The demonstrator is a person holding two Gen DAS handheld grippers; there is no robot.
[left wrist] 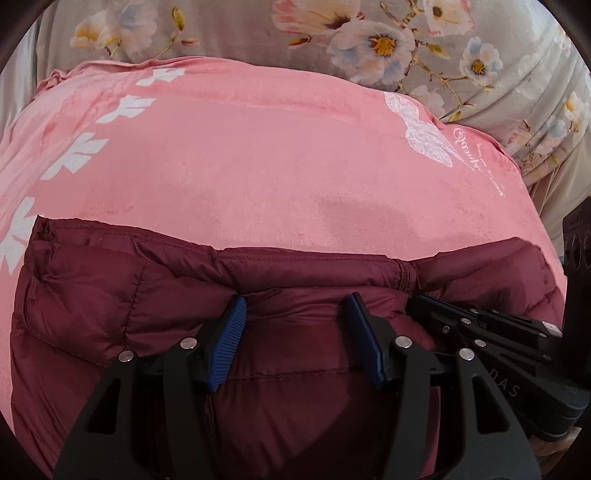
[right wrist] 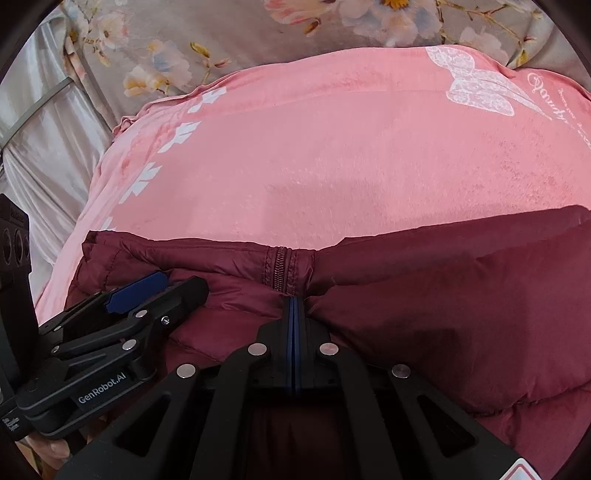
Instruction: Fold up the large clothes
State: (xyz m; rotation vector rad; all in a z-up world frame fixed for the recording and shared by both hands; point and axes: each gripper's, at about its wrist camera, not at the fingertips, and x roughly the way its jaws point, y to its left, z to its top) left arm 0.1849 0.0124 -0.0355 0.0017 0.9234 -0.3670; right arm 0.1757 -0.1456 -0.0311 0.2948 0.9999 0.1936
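A maroon puffer jacket (left wrist: 110,295) (right wrist: 443,295) lies folded on a pink blanket (left wrist: 258,166) (right wrist: 332,147). My left gripper (left wrist: 297,299) (right wrist: 184,280) is open, its blue-padded tips pressed down into the jacket's top fold with a puffy ridge of fabric lying between them. Just to its right, my right gripper (right wrist: 293,306) (left wrist: 413,301) has its pads closed together at the lower end of the jacket's zipper (right wrist: 280,266) (left wrist: 405,280). The fabric puckers toward its tip, pinched there.
The pink blanket with white leaf and butterfly prints lies on a grey floral bedsheet (left wrist: 258,33) (right wrist: 221,29). Shiny grey fabric (right wrist: 44,147) hangs at the left. A person's thumb (right wrist: 51,450) shows under the left gripper's handle.
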